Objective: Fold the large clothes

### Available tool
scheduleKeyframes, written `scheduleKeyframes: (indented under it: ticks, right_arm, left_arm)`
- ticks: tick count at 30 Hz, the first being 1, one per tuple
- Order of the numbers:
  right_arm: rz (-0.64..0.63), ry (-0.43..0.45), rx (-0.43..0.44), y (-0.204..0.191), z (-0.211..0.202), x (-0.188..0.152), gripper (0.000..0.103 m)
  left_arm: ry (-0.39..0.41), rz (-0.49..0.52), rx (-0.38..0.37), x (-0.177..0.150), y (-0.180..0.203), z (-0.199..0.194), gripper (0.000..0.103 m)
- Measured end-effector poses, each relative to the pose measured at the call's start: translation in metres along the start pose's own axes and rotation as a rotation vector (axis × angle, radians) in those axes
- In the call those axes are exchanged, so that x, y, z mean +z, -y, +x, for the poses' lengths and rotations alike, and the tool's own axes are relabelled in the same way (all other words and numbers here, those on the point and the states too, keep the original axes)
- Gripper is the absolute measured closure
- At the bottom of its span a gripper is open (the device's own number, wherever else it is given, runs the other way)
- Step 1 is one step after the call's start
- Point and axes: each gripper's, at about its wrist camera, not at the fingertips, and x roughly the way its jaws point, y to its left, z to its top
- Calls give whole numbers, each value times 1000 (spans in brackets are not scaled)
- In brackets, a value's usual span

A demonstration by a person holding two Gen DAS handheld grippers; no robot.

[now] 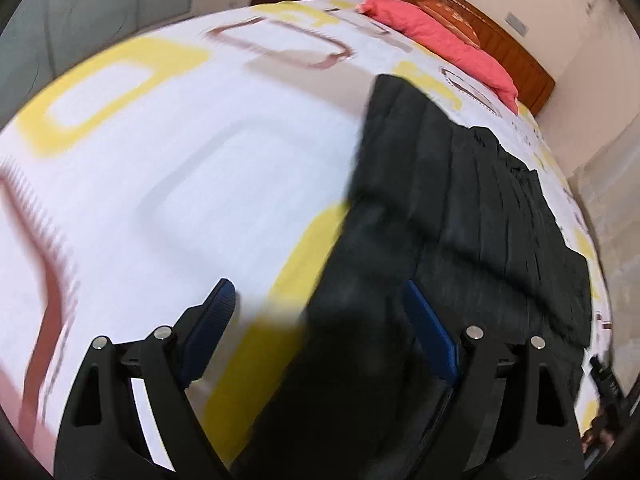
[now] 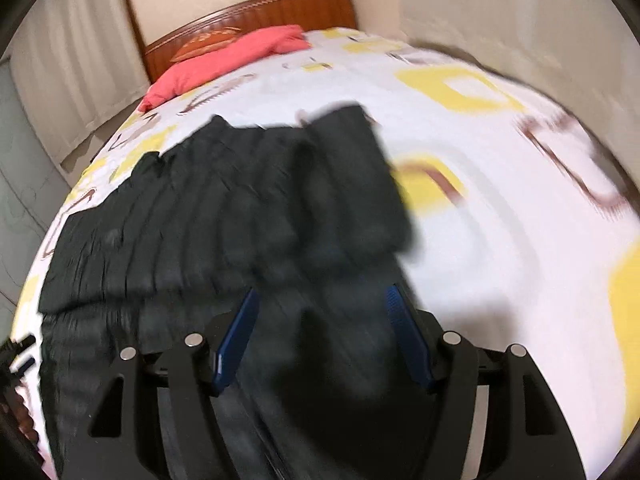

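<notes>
Covering little, dark garment (image 1: 460,200) leaves bedsheet (image 1: 200,160) open leftward.

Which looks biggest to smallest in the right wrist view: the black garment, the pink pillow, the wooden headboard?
1. black garment, though it lies nearest the camera
2. and 3. wooden headboard and pink pillow look alike, both far off; no ranking

Matt black quilted garment (image 2: 240,200); polished wood headboard (image 2: 256,12) (carved).

Motion blur smears the black garment (image 1: 460,200) and bedsheet (image 1: 160,160); the garment's near end runs off the bottom edge.
</notes>
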Motion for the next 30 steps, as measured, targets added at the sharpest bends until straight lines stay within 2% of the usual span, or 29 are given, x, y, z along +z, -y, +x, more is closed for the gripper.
scheduleKeyframes:
  ticks: [4, 7, 10, 12, 15, 19, 22, 25, 26, 28, 30]
  right_arm:
    - [109, -64, 52, 46, -27, -56, 37]
    - [189, -104, 97, 70, -41, -98, 37]
    - [233, -96, 158, 83, -57, -124, 37]
    - [263, -108, 202, 86, -68, -143, 37]
    - [321, -115, 313, 91, -76, -165, 37]
    - [321, -126, 419, 85, -82, -180, 36]
    - [308, -118, 461, 78, -78, -181, 37]
    - [329, -114, 491, 79, -76, -183, 39]
    - [333, -126, 505, 80, -77, -185, 46]
    - [343, -132, 522, 83, -77, -188, 51]
    - [354, -142, 529, 86, -75, -192, 60]
  left_arm:
    - [-46, -97, -43, -49, -49, -32, 17]
    - [-65, -181, -124, -85, -78, -52, 21]
    - [-73, -217, -160, -108, -86, -68, 22]
    - [-105, -244, -220, -124, -89, -73, 22]
    - [-82, -242, -262, -145, -92, -83, 22]
    - [-104, -330, -395, -163, -95, -83, 25]
    - [-97, -294, -421, -165, -85, -82, 27]
    - [-113, -317, -448, -166, -84, -80, 35]
    - [-114, -330, -449, -168, -89, -80, 41]
    - [-115, -343, -457, -172, -96, -80, 46]
    - [-113, -342, -464, -174, -97, -78, 48]
